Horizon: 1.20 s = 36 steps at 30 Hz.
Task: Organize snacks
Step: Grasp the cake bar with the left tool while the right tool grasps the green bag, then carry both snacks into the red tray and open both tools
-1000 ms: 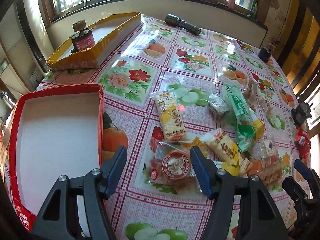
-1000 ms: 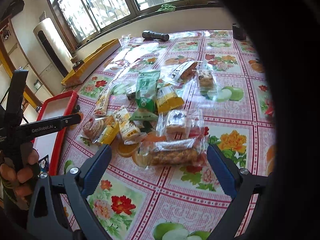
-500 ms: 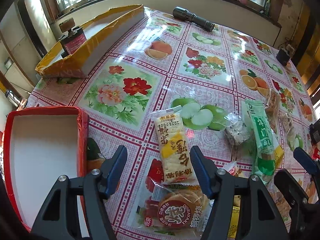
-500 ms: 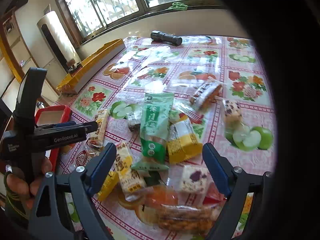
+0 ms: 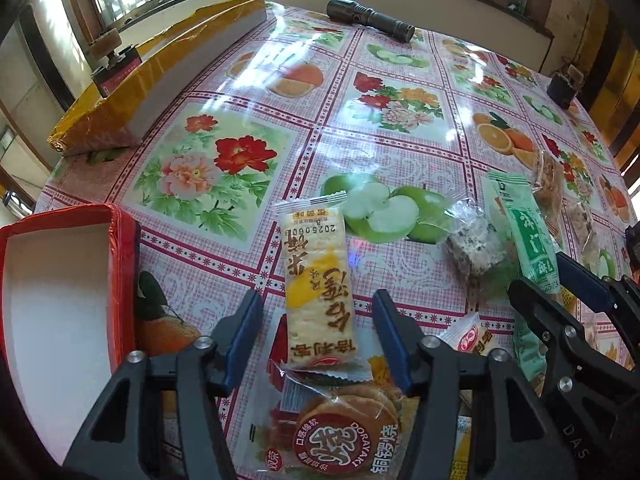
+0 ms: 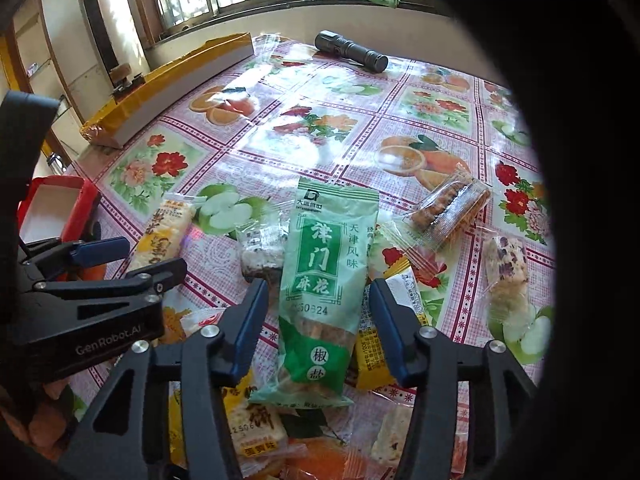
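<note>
the rice cracker [image 5: 318,280] and green pack [image 6: 326,276] lie on the desk [image 5: 384,144], each between our just-narrowing, not yet touching left [image 5: 316,330] and right fingers [image 6: 316,312], so slippery wrappers could slide free.

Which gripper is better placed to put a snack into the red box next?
Left. The left gripper straddles the rice cracker pack, right beside the red box; the right gripper is farther away.

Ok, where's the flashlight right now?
The flashlight lies at the table's far edge near the window wall, right of the yellow box, well beyond the snacks.
</note>
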Motion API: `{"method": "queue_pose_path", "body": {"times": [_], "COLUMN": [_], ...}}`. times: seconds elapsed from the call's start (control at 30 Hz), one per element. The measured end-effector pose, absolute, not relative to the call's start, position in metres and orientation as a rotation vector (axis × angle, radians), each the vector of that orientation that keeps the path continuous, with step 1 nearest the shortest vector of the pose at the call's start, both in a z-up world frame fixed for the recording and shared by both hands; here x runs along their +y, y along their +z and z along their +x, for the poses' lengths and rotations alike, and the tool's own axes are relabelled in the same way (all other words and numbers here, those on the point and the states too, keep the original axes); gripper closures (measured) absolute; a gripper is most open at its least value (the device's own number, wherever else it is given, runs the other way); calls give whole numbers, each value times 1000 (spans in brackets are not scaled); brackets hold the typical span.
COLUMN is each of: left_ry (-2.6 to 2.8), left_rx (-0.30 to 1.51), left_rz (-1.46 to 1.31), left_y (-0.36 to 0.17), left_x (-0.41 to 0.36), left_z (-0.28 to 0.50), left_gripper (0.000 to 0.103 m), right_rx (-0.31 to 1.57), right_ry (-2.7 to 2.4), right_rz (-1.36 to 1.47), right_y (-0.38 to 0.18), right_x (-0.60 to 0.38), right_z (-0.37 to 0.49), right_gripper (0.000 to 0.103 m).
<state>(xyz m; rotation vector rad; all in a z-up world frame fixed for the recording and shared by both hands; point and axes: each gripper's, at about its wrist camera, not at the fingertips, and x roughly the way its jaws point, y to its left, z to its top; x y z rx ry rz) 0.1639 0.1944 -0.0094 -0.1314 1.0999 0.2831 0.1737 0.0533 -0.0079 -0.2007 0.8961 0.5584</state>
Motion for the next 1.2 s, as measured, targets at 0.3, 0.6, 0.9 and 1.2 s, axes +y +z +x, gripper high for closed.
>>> {"method": "queue_pose_path", "body": {"times": [0.3, 0.6, 0.9, 1.2], "left_ry": [260, 241, 223, 228], "left_rx": [1103, 1046, 1023, 1021], "left_rz": [-168, -174, -167, -190], "left_y": [-2, 25, 35, 38], "left_x": [199, 198, 189, 198], "left_z": [150, 125, 99, 87], "left_gripper": [70, 70, 70, 70], "right_rx": [903, 877, 836, 958], "right_ry": [601, 630, 630, 573], "right_rz": [-116, -6, 5, -104], "right_y": [-4, 14, 37, -7], "right_x": [42, 19, 16, 38], "right_z": [165, 144, 125, 160], "right_gripper": [65, 68, 74, 43]}}
